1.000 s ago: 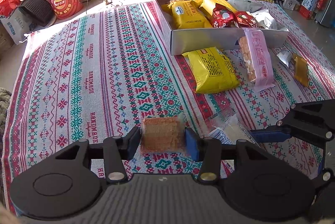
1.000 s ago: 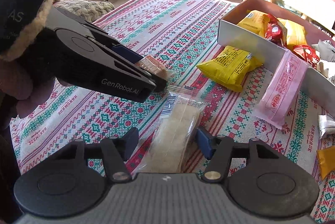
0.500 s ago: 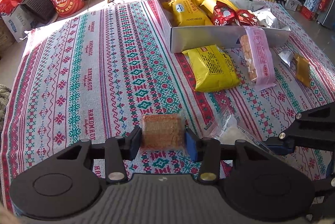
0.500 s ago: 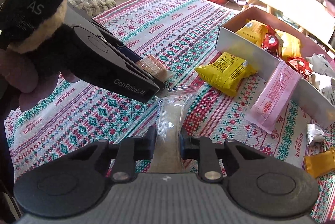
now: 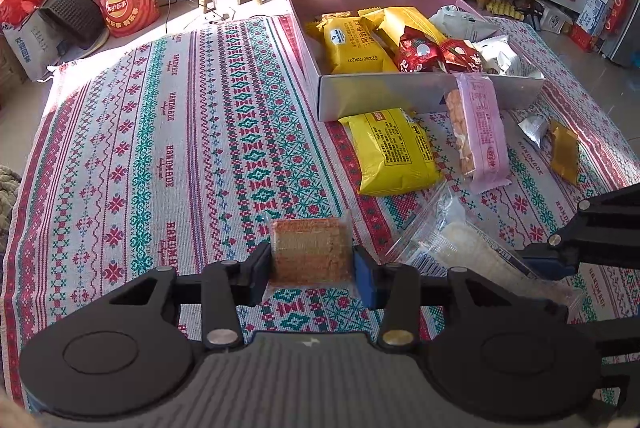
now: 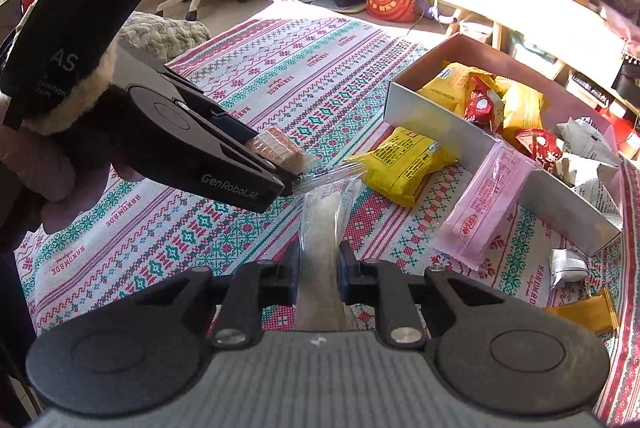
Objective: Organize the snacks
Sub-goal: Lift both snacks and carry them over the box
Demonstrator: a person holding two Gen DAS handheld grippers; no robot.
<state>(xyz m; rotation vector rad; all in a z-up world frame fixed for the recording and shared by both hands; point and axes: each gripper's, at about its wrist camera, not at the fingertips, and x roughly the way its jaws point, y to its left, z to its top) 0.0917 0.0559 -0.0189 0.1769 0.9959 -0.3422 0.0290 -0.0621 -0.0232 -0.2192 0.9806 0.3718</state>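
My left gripper [image 5: 312, 264] is shut on a brown wafer snack [image 5: 310, 250] in clear wrap, held above the patterned cloth; the wafer also shows in the right wrist view [image 6: 276, 148]. My right gripper [image 6: 318, 268] is shut on a clear pack of pale rice cake [image 6: 320, 228], which also shows in the left wrist view [image 5: 452, 244]. The open snack box [image 5: 400, 94] stands at the far right, with yellow, red and white packs inside. A yellow pack [image 5: 390, 152] and a pink pack [image 5: 478, 130] lie in front of the box.
A small silver pack [image 5: 534, 130] and an amber pack [image 5: 564, 156] lie right of the pink one. The patterned cloth [image 5: 180, 148] covers the surface. Bags, a basket and cabinets stand beyond the far edge.
My right gripper closed on the clear rice cake pack and lifted it. Both grippers rose a little; the left one still holds the wafer.
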